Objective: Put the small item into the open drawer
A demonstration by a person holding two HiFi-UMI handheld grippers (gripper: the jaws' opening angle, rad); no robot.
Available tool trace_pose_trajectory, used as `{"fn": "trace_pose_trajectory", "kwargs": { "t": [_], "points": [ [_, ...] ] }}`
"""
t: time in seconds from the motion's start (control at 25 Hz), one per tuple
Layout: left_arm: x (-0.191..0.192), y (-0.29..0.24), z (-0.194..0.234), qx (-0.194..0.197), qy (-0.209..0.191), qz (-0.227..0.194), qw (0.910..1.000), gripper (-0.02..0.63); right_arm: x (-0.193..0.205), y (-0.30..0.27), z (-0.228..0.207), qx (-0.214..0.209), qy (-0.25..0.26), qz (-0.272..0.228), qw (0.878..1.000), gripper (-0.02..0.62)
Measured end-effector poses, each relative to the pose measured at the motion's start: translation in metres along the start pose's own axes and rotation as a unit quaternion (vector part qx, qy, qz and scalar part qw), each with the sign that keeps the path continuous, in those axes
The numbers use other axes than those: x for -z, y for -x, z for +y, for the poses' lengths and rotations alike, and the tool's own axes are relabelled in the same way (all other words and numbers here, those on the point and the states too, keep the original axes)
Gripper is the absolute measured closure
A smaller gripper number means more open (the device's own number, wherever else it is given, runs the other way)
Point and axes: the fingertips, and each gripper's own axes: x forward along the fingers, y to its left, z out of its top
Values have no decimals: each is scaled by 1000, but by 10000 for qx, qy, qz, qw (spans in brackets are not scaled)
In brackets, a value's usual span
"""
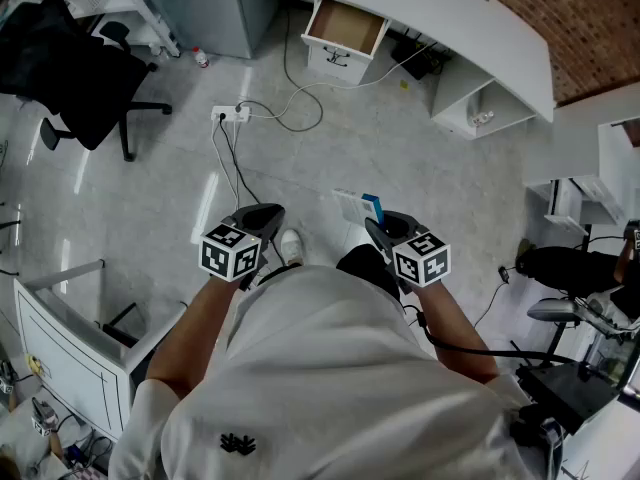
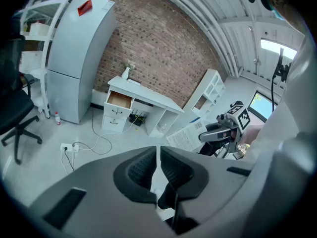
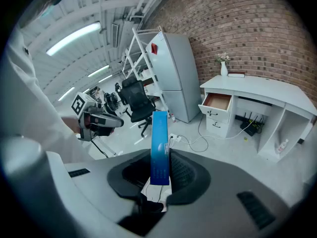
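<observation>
A small, flat blue box (image 3: 160,148) stands upright between the pads of my right gripper (image 3: 160,168), which is shut on it. In the head view the box (image 1: 372,208) sticks out in front of the right gripper (image 1: 380,224), low over the grey floor. The open drawer (image 1: 345,28) with its brown inside is at the top of the white desk's pedestal, far ahead; it also shows in both gripper views as the drawer (image 3: 218,101) and the drawer (image 2: 119,100). My left gripper (image 2: 159,156) holds nothing, its jaws nearly together; it hangs beside the right one as the left gripper (image 1: 262,214).
A black office chair (image 1: 85,78) stands at the left. A power strip (image 1: 230,114) with trailing cables lies on the floor between me and the white desk (image 1: 450,18). A grey fridge (image 2: 74,58) is left of the desk, and a white cabinet (image 1: 60,348) is at my lower left.
</observation>
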Motion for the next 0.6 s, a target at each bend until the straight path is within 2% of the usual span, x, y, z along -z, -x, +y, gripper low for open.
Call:
{"fn": "trace_pose_trajectory", "kwargs": {
  "t": [0.2,0.36,0.6],
  "points": [
    [-8,-11,26,-1,-47,72,10000,565,-4,-14,-7,132,-115,66,9998,491],
    [-35,-43,28,50,60,28,10000,565,-11,-15,-40,211,-299,157,9992,491],
    [-90,-81,40,21,136,122,9998,565,-58,-45,-95,16,-482,139,9987,489]
  ]
}}
